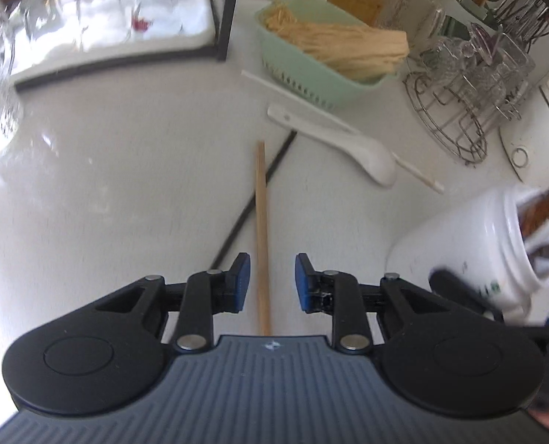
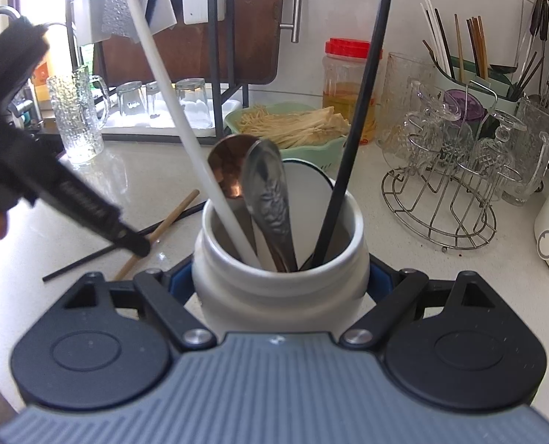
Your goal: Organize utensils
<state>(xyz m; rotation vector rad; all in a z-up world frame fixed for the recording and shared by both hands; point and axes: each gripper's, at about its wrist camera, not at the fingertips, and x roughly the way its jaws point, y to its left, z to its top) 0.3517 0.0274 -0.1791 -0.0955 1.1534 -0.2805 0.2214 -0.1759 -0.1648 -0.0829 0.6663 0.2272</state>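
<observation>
Right gripper (image 2: 280, 288): clenched on the white ceramic utensil jar (image 2: 280, 277), blue pads against its two sides, the jar held tilted above the pale speckled bench (image 2: 403, 255).

Jar contents, judged already sorted: one white chopstick (image 2: 185, 125), one black chopstick (image 2: 352, 140), one copper-coloured spoon (image 2: 226, 170), one embossed steel spoon (image 2: 267, 192), and a white spoon bowl (image 2: 307, 199) behind them.

Left gripper (image 1: 272, 283): released, blue pads standing apart on either side of a light wooden chopstick (image 1: 261, 236) that lay on the bench; no pad touched it.

Left to sort, loose on the bench, near to far: the wooden chopstick; a black chopstick (image 1: 254, 203) crossing beneath it; a white ceramic soup spoon (image 1: 333, 144); a white chopstick (image 1: 274, 85) running under that spoon. Task judged about half done: five pieces in, four out.

Further containers:
- Mint-green slotted plastic basket (image 1: 292, 70), holding a bundle of pale dried noodles (image 1: 348, 48).
- Round wire rack (image 2: 440, 207), holding upturned cut-glass cups (image 2: 488, 148).
- Clear plastic jar with a red lid (image 2: 348, 85), partly filled with amber liquid.
- Green cutlery caddy (image 2: 463, 74) at the wall, with upright chopsticks in several colours.
- White drainer tray (image 1: 126, 37), carrying upturned glass tumblers (image 1: 97, 7).
</observation>
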